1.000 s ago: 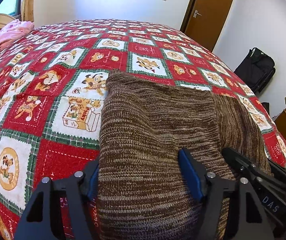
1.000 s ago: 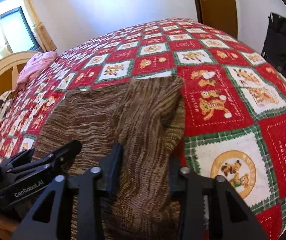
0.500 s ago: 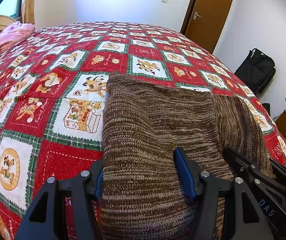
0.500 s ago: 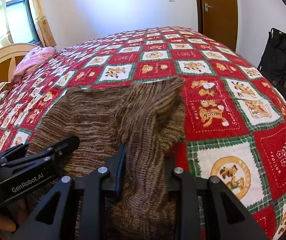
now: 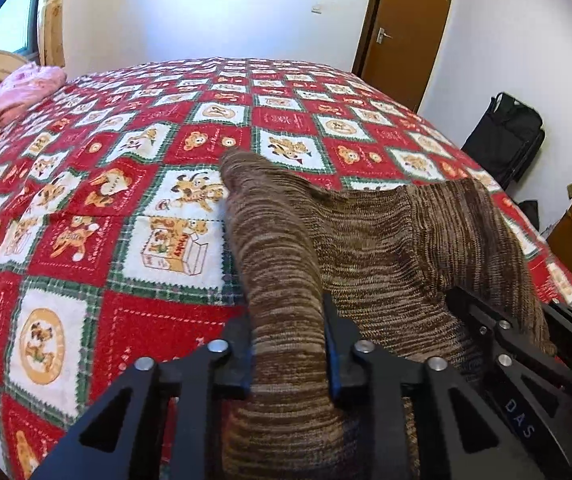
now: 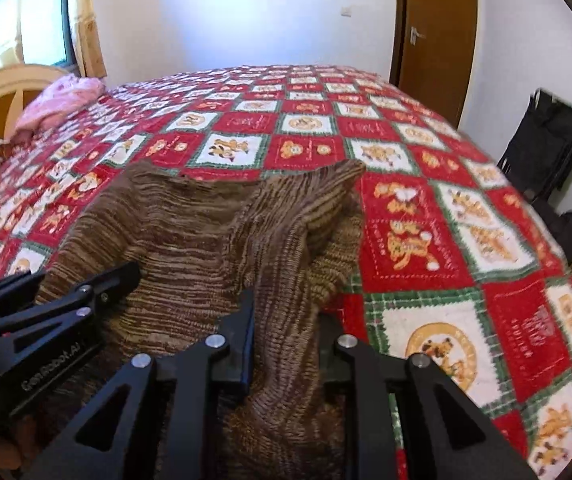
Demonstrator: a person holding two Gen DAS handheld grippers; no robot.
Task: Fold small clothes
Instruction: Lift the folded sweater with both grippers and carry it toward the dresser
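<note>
- My left gripper (image 5: 288,344) had a gathered ridge of the brown knit garment (image 5: 370,240) between its blue-padded fingers, and its jaws were closing on that bunch, the pads already pressed against the knit on both sides.
- My right gripper (image 6: 286,340) had another bunched fold of the same garment (image 6: 205,236) between its fingers; its jaws were closing too, with the cloth squeezed narrow between the pads.
- The garment lay on the quilt (image 5: 85,208), a red, white and green patchwork printed with cartoon animals, at the near end of the bed, close under both of my grippers.
- From the left wrist view, the held ridge rose from my jaws to a rounded corner further up the bed, and the rest of the knit sagged off to the right.
- From the right wrist view, the far edge of the garment ran ragged across the quilt, with one corner peaked at the right.
- Each gripper showed in the other's view, just beside the cloth.
- A pink bundle of fabric (image 6: 61,100) sat well apart, by the wooden bed end at the far left.
- A brown door (image 5: 402,28) and a black bag (image 5: 502,136) stood by the white wall beyond the bed.
</note>
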